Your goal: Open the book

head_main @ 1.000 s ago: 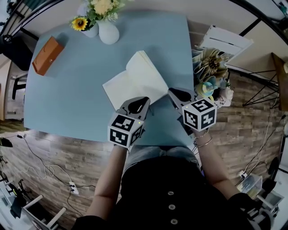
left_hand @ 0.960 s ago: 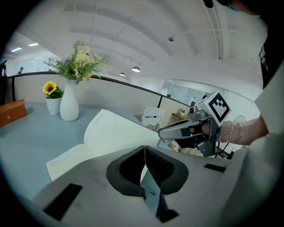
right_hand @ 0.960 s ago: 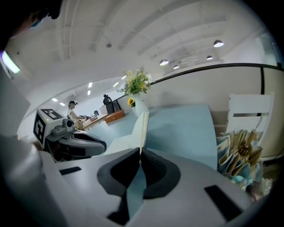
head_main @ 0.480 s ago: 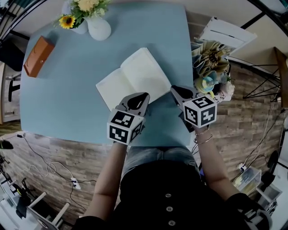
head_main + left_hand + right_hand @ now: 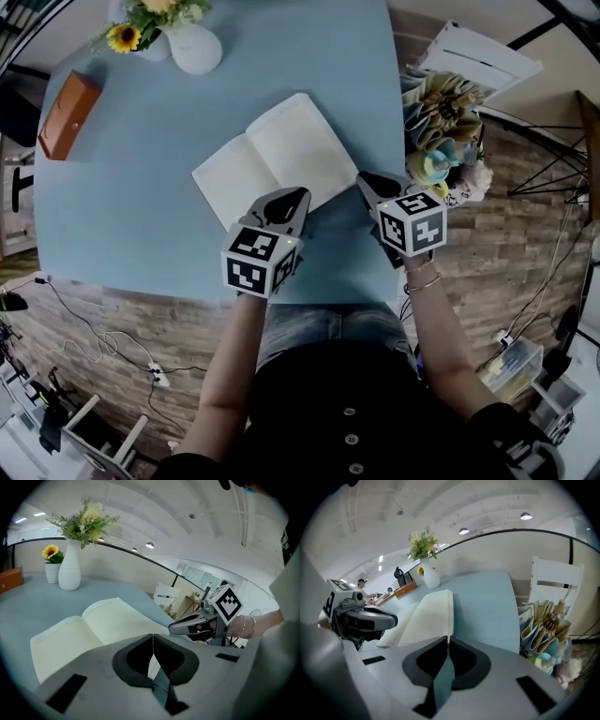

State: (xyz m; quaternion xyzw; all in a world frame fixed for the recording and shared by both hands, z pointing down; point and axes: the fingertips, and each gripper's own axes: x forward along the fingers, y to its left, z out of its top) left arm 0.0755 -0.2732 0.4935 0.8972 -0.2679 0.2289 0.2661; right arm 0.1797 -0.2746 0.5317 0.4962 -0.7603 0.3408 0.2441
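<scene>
Book (image 5: 277,159) open flat, mid-table (image 5: 131,216). Left gripper (image 5: 289,199) at near edge, right gripper (image 5: 368,180) beside corner; both pressed together, empty. Opening apparently complete; next: lift clear without snagging pages.

Your pale blue tabletop (image 5: 141,216) carries an open book (image 5: 274,161), pages up, toward its near right side. At the far edge a white vase (image 5: 194,47) stands just beside a smaller sunflower pot (image 5: 150,49). An orange case (image 5: 67,114) lies far left.
</scene>
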